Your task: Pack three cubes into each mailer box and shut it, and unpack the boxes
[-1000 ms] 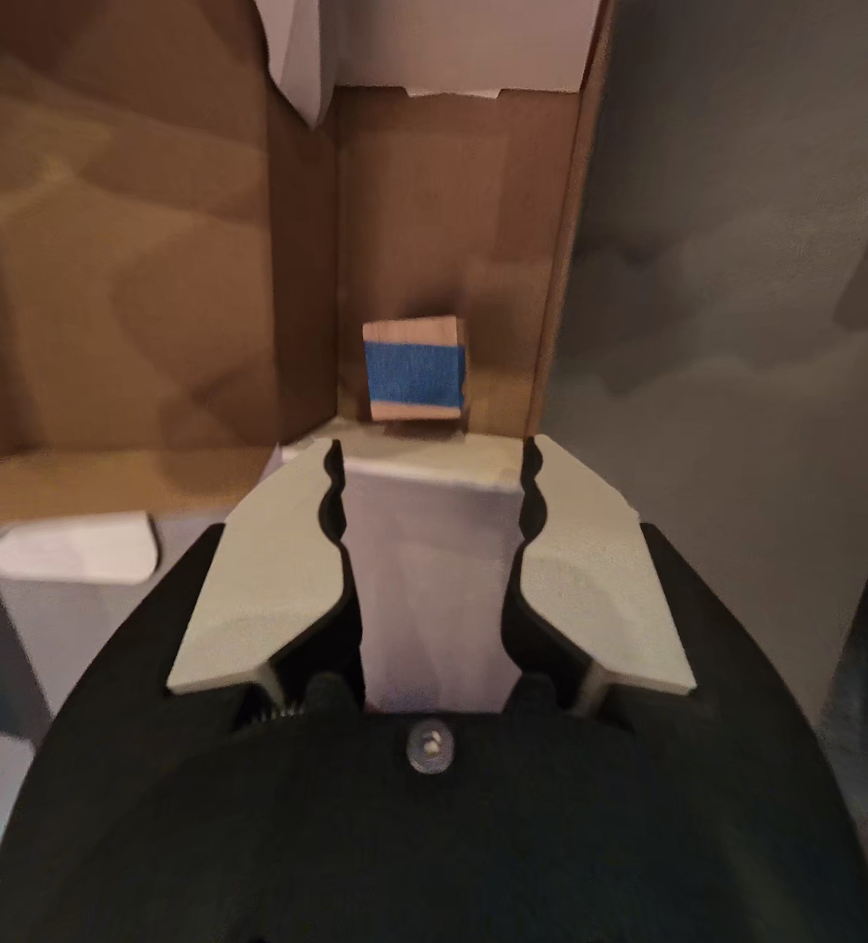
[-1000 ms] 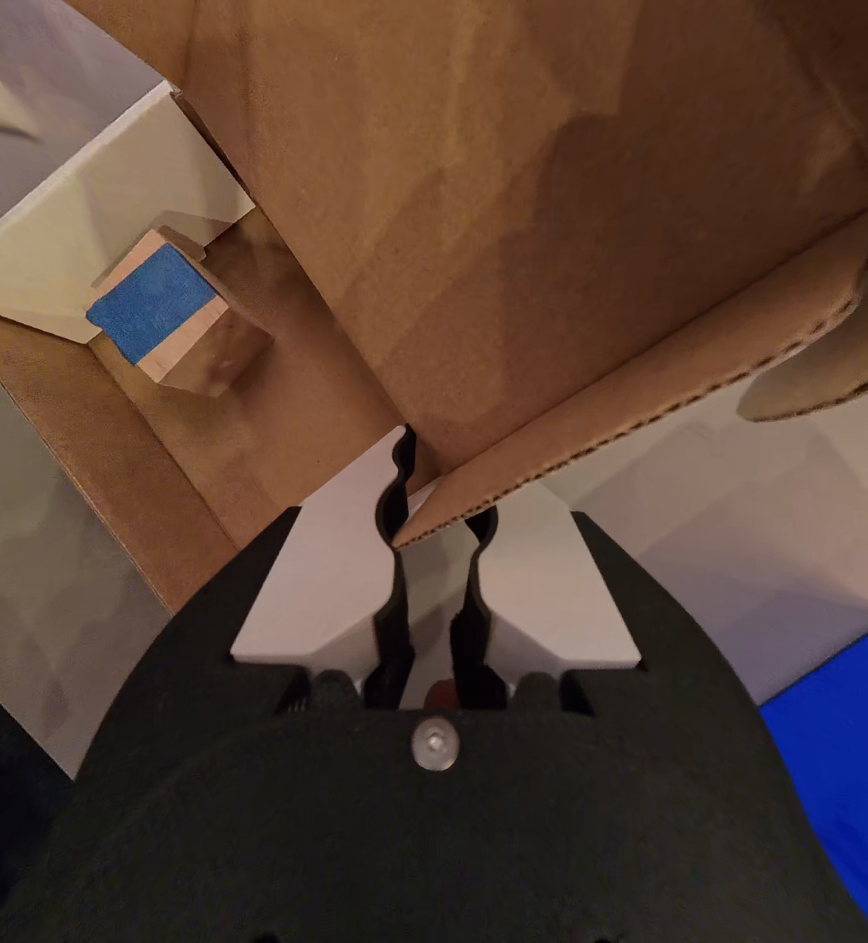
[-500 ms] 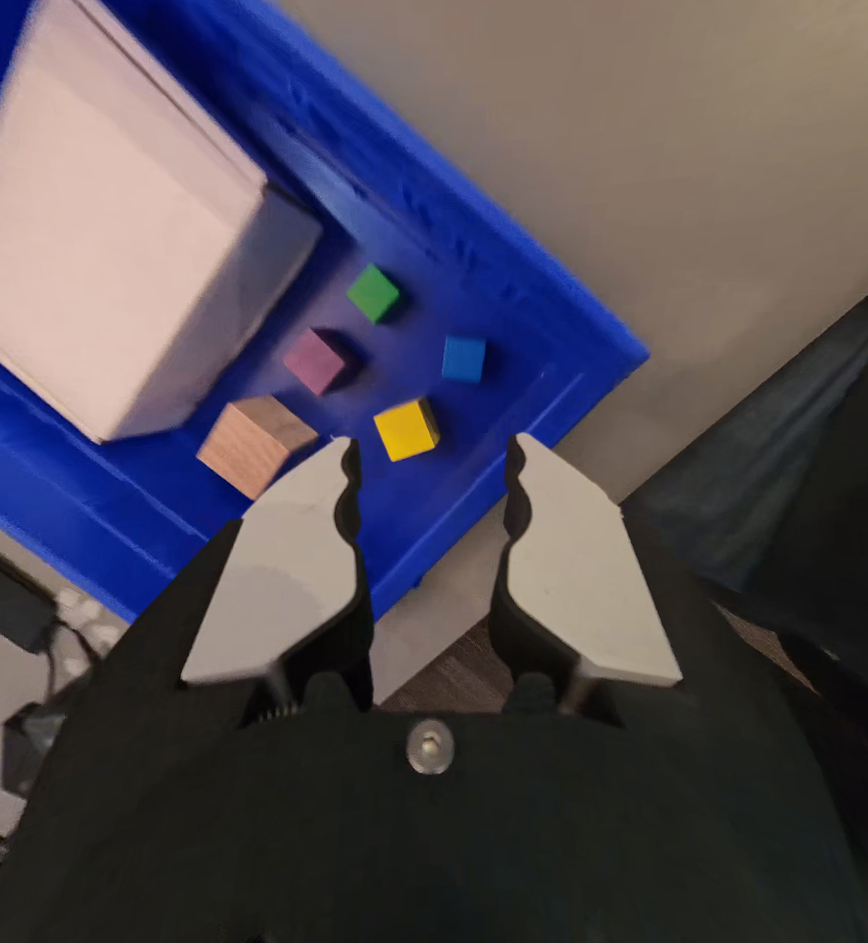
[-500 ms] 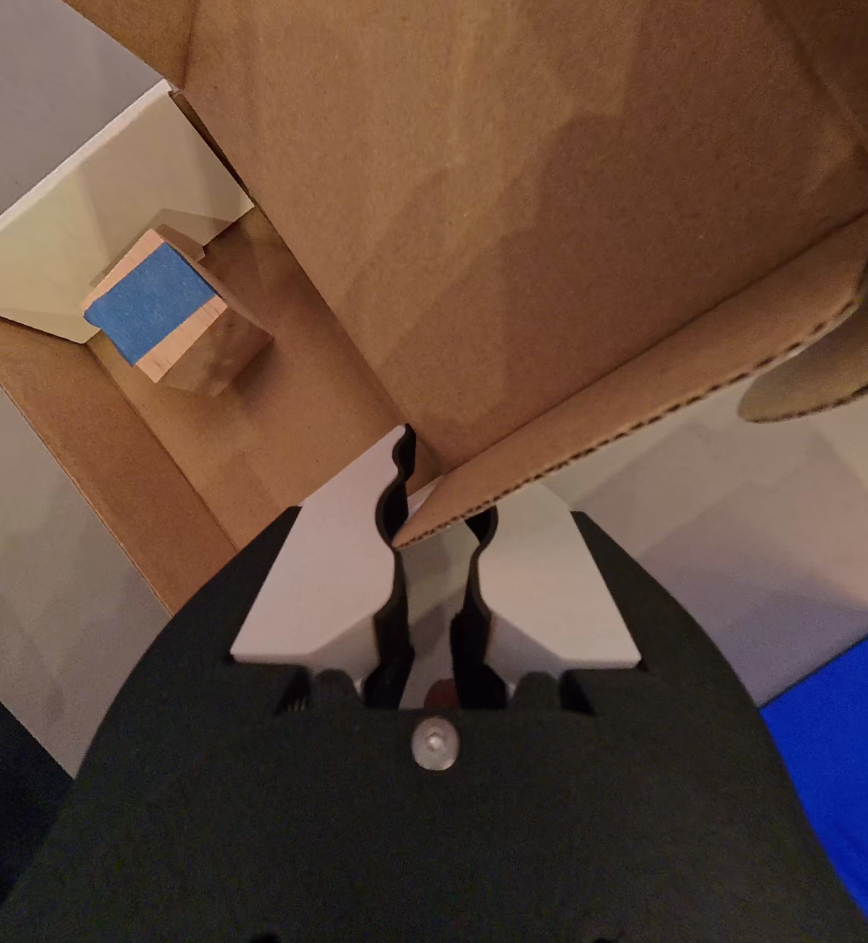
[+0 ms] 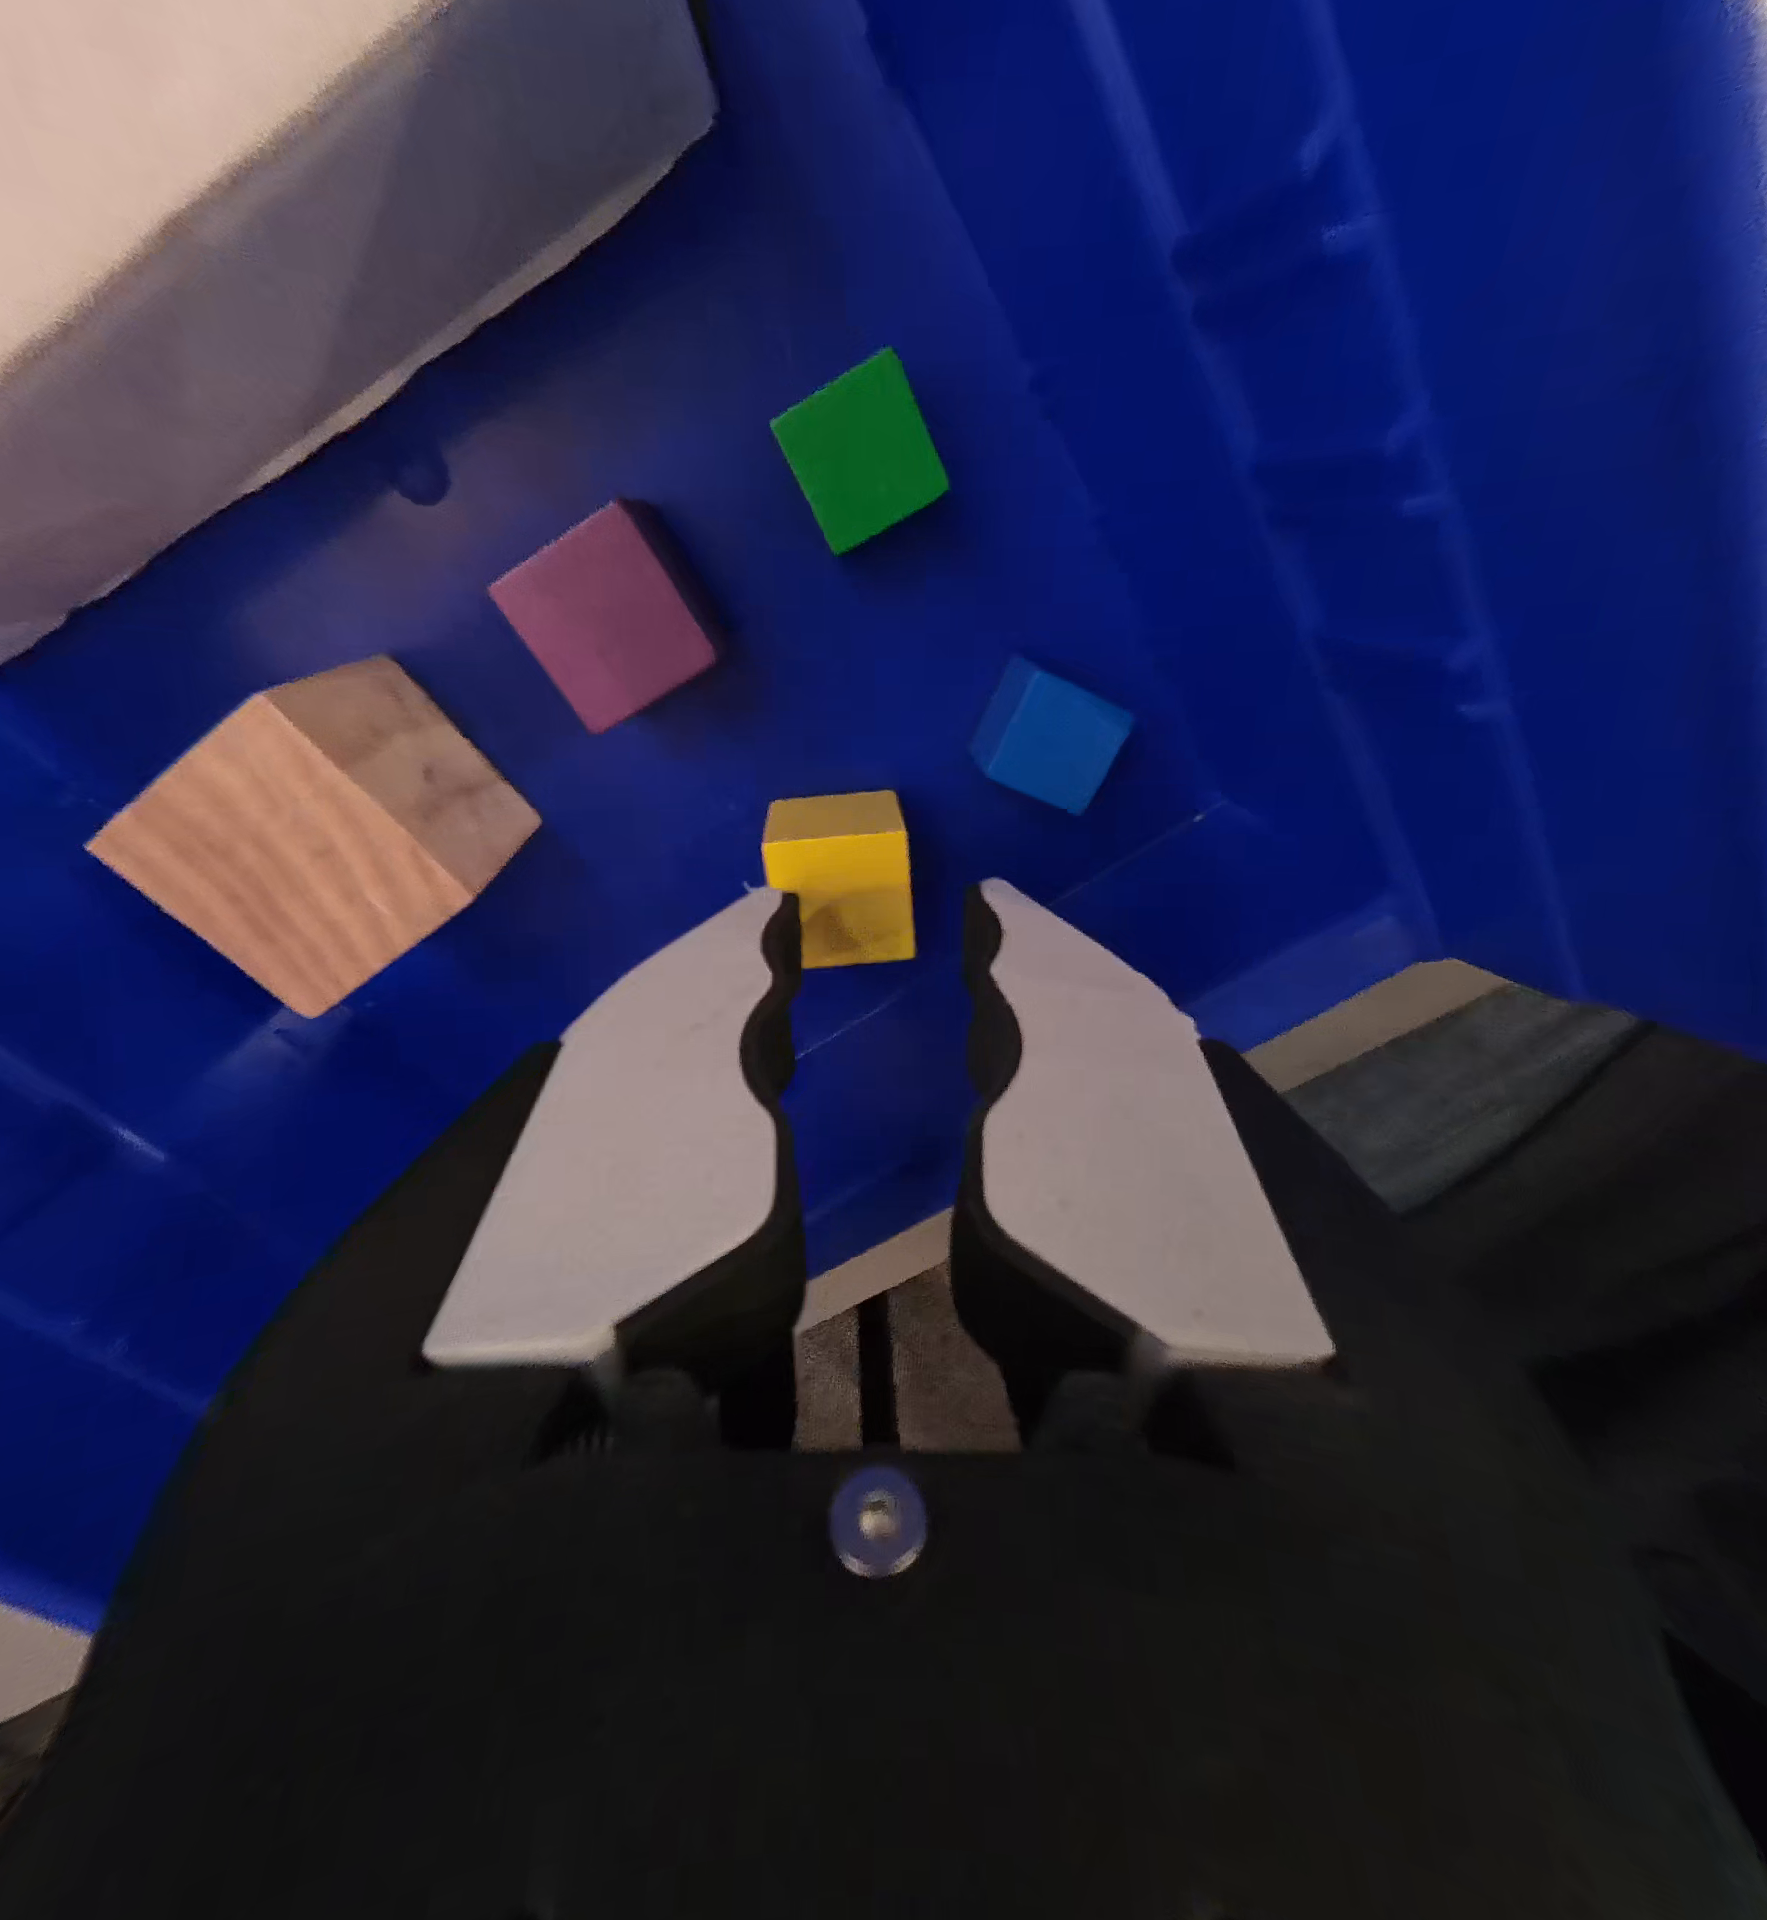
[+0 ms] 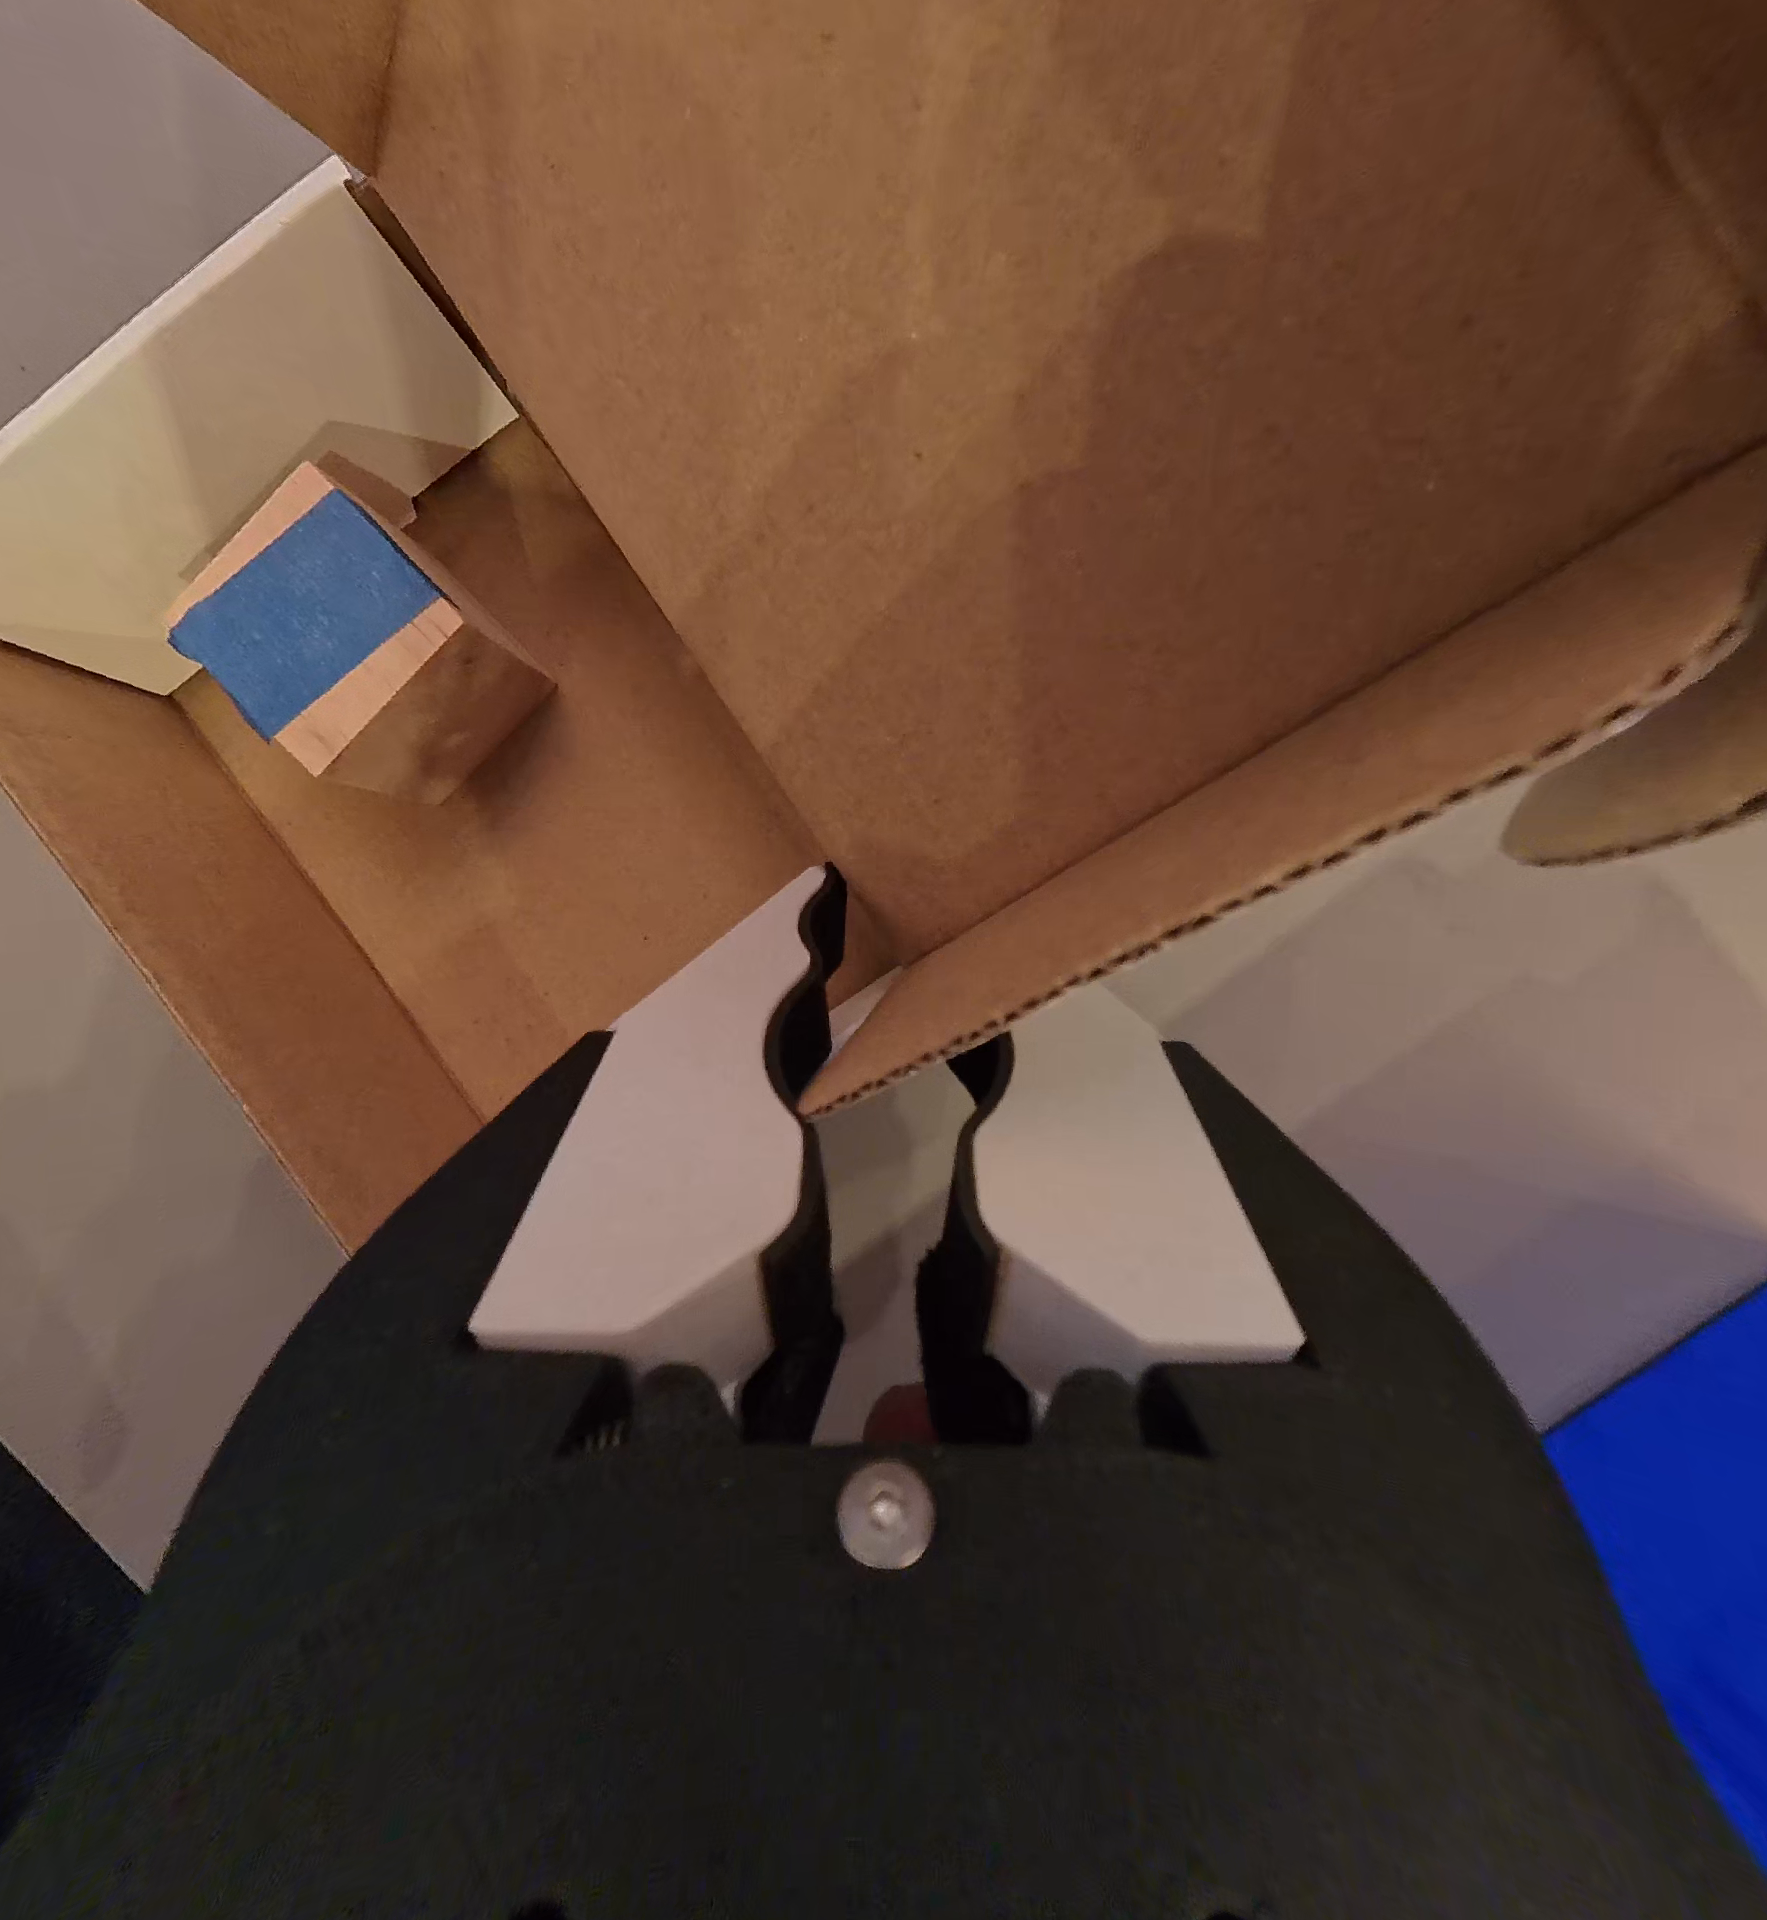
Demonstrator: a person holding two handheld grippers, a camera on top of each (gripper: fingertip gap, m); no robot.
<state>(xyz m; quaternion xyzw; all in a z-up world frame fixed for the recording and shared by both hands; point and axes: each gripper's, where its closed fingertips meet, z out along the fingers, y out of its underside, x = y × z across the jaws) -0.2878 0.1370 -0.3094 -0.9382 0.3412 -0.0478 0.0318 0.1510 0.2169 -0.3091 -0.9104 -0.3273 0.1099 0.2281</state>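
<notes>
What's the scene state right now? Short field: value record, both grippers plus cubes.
left gripper: open, empty, over the blue bin, tips next to the yellow cube
right gripper: shut on the lid flap of the open mailer box
in mailer box: one wooden cube with blue tape
loose in bin: plain wooden cube, purple cube, green cube, blue cube, yellow cube
also in bin: white closed box
</notes>
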